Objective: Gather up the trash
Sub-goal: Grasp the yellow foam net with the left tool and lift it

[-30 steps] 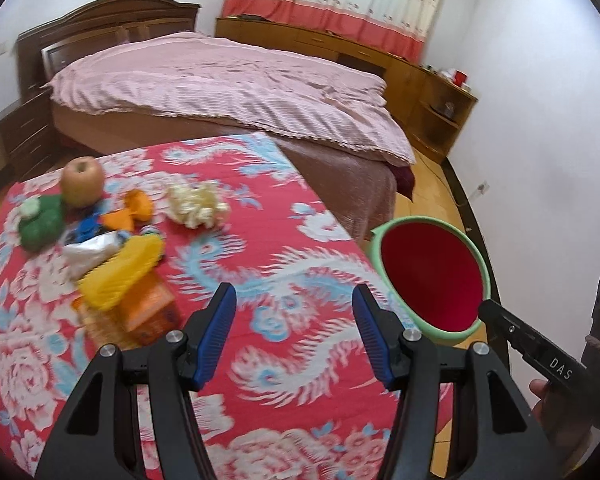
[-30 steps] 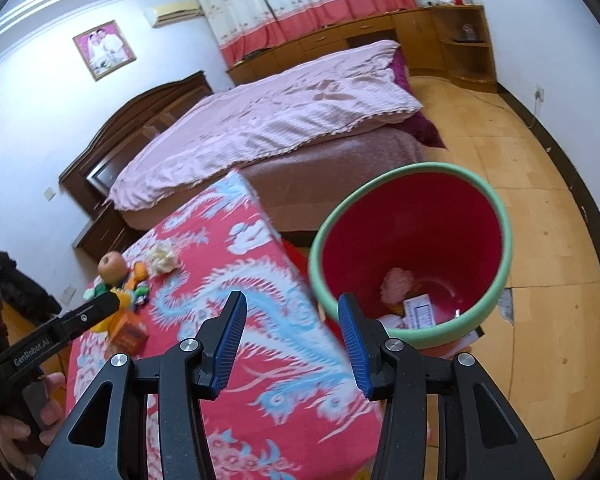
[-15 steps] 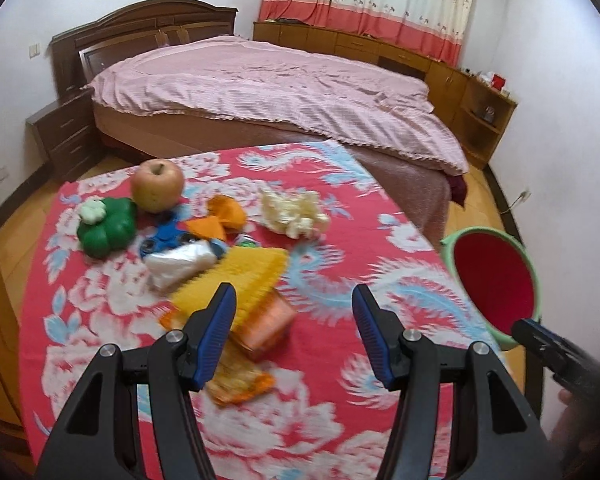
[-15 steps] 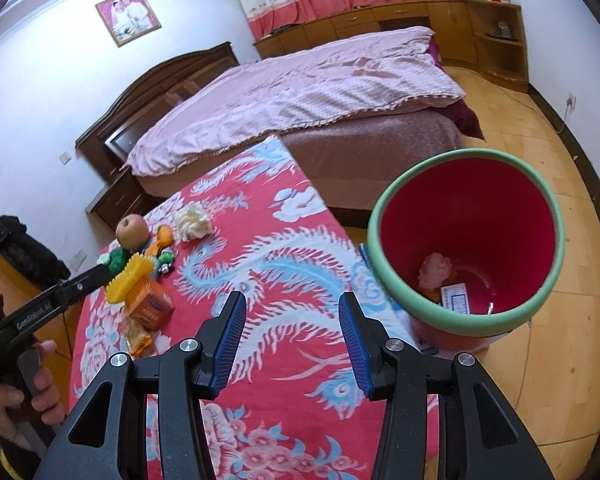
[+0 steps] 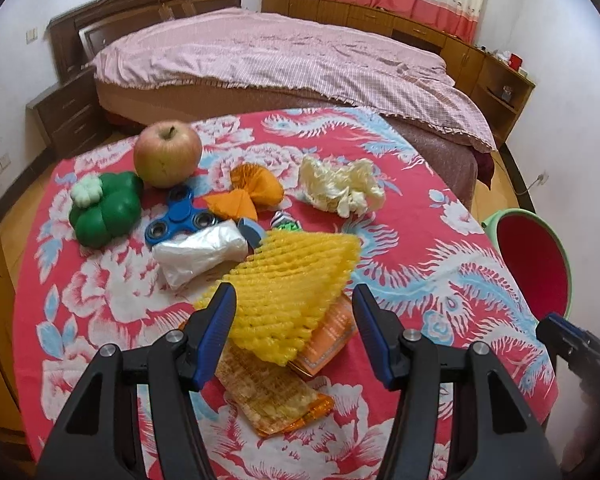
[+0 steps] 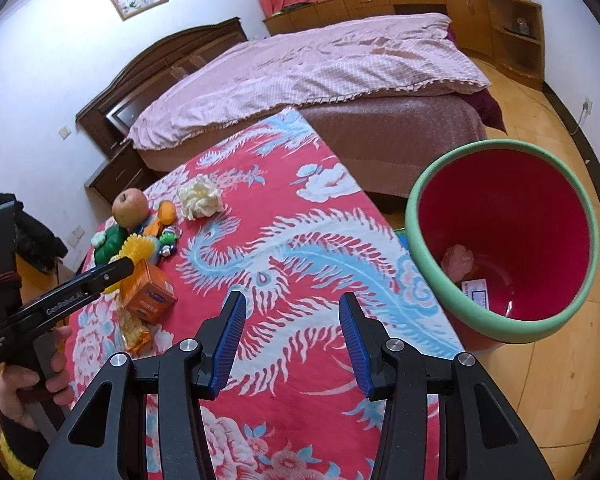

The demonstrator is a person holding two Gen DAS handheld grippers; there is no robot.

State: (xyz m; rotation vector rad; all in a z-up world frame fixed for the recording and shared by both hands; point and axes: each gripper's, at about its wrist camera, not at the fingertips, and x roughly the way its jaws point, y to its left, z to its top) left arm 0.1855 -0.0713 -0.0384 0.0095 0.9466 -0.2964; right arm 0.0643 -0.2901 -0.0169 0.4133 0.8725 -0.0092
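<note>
Risk is snagging the orange box (image 5: 332, 332) beneath when the left gripper (image 5: 294, 330), jaws apart, straddles the yellow foam fruit net (image 5: 296, 280) on the worktop (image 5: 420, 216), while the right gripper (image 6: 292, 342), jaws apart and empty, hovers near the bin (image 6: 420, 248).

The right gripper (image 6: 292, 340) with blue-padded black fingers is hovering, jaws spread wide and holding nothing, over the red table cloth with blue dragon pattern (image 6: 284, 240). The round red bin with green rim (image 6: 420, 248) is standing off the cloth's right edge, containing a crumpled pink wad (image 6: 458, 260) and a white paper slip (image 6: 476, 290).
</note>
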